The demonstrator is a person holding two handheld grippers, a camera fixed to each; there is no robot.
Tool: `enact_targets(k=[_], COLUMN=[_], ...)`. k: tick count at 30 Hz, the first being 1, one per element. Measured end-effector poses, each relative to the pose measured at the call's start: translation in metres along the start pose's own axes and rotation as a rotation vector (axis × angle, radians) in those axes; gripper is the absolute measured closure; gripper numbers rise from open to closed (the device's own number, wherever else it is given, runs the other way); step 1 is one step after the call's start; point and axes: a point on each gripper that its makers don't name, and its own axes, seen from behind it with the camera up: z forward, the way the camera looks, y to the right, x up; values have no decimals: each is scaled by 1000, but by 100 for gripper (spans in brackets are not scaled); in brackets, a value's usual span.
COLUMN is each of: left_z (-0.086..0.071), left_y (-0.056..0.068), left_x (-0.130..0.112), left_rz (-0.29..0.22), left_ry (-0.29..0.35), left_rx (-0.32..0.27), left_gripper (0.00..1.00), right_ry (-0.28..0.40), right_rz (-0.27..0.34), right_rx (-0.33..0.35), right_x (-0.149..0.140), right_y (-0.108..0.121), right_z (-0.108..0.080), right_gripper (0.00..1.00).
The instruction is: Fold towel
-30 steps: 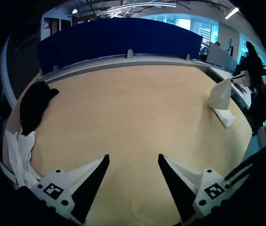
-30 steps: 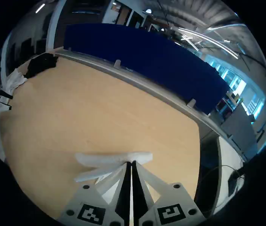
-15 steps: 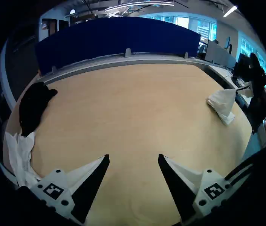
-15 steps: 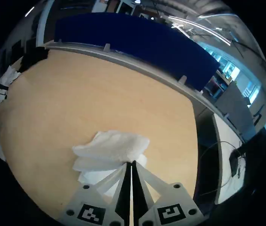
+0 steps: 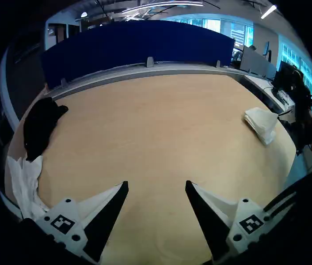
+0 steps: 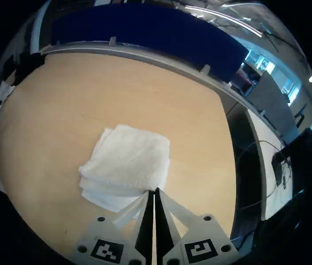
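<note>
Room: open office; blue partition (image 5: 138, 44) along the far edge.
Tabletop (image 5: 156, 123): pale wood, broad.
Black cloth (image 5: 41, 126): heaped at the left end, beside crumpled white cloth (image 5: 23, 181).
Towel (image 6: 127, 165): white, folded square, flat near the right end.
Your left claw (image 5: 156, 183): spread wide, holding nothing, above the near edge.
Your right claw (image 6: 154, 194): fingers pressed together on the towel's near edge.
</note>
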Motion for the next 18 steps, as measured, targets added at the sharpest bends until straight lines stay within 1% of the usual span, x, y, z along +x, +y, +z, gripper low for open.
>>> enact_targets(k=[5,18], left_z=[-1,-2], left_y=[-1,-4], left_x=[-1,-6], left_rz=[4,2], left_ry=[-1,-4], left_rx=[5,17], left_gripper=[4,4], right_ry=[-34,-107], right_rz=[24,79], right_rx=[-11,-17], right_x=[-16,-42], right_y=[0,-3], right_z=[9,28], right_gripper=[97,98])
